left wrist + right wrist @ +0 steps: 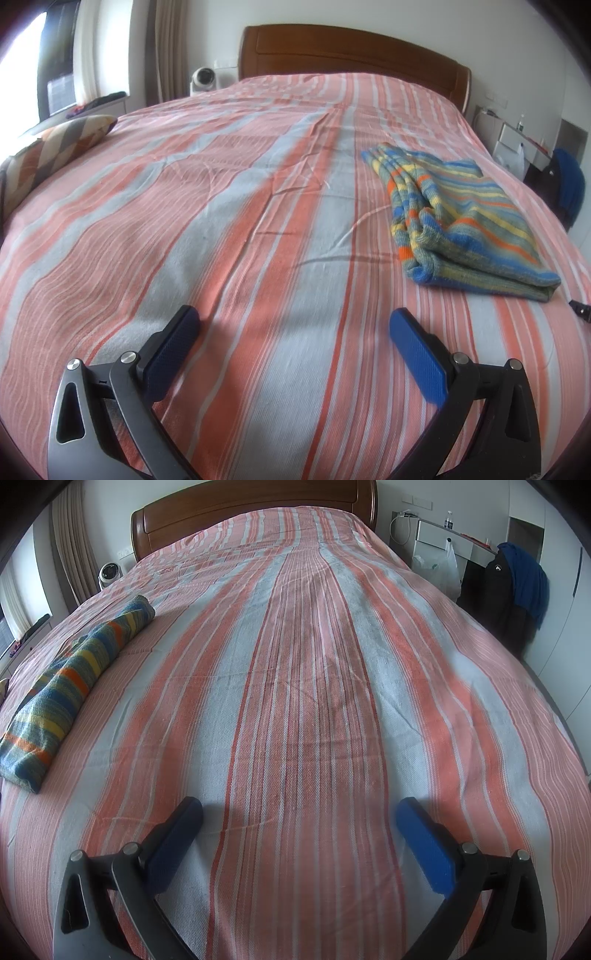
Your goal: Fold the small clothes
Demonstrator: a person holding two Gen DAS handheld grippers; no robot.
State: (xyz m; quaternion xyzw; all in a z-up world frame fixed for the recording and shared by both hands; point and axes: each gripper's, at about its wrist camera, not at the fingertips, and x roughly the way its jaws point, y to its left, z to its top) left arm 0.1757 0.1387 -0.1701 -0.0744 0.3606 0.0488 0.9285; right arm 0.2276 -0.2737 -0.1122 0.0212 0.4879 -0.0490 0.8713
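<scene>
A small knit garment with blue, yellow, green and orange stripes (461, 218) lies folded into a flat bundle on the striped bedspread (221, 221). In the left wrist view it is to the front right of my left gripper (295, 325), which is open and empty above the bed. In the right wrist view the same garment (70, 686) lies at the far left, well apart from my right gripper (299, 812), which is also open and empty over the bedspread (314, 701).
A wooden headboard (351, 51) is at the far end. A patterned pillow (55, 147) lies at the bed's left edge. A small white fan (203, 79) stands beside the bed. A desk and a chair with dark clothes (517, 590) are at the right.
</scene>
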